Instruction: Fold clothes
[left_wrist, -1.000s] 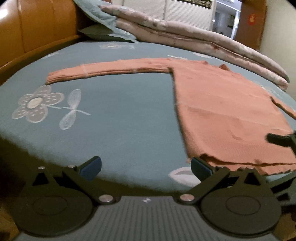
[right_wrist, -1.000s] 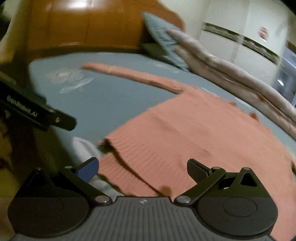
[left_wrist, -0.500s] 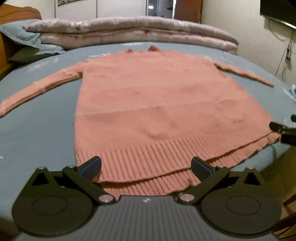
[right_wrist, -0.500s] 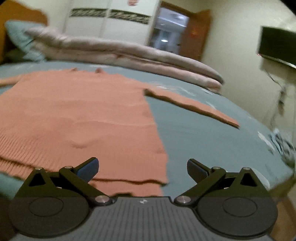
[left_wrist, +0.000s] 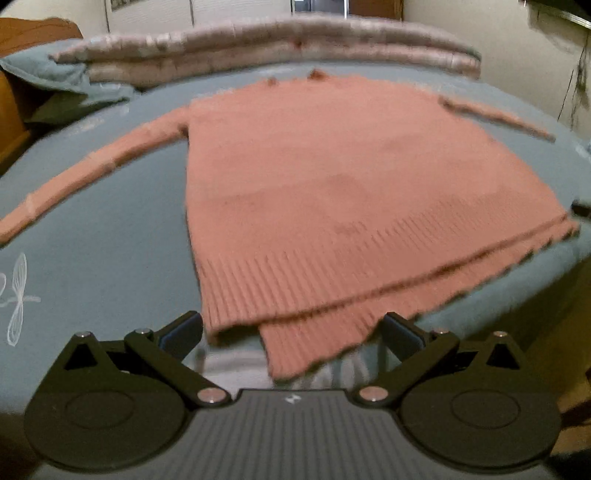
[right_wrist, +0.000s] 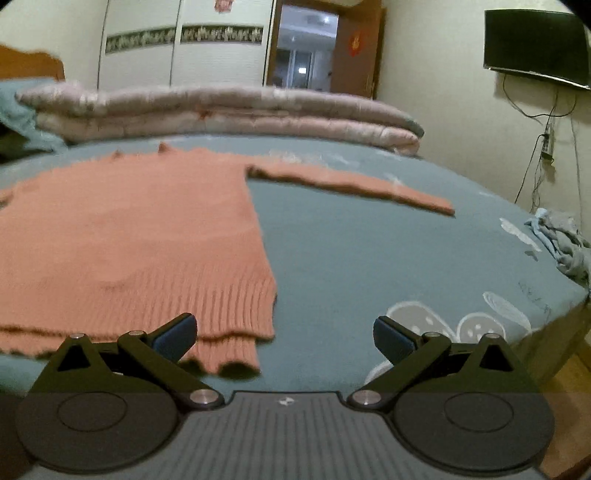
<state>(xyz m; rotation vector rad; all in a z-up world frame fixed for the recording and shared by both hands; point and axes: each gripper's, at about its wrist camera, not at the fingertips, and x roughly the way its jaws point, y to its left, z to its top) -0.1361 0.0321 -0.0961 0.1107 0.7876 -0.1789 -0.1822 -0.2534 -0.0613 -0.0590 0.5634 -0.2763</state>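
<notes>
The left wrist view is blurred by motion, so the sweater (left_wrist: 332, 192) knit is unclear. In the right wrist view, the picture's left edge cuts off the sweater; the crumpled cloth (right_wrist: 565, 243) is cut at right.

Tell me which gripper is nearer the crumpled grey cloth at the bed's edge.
Right. The right gripper sits at the sweater's right hem corner, with the cloth off to its right; the left gripper is at the opposite corner.

No legible text anywhere.
</notes>
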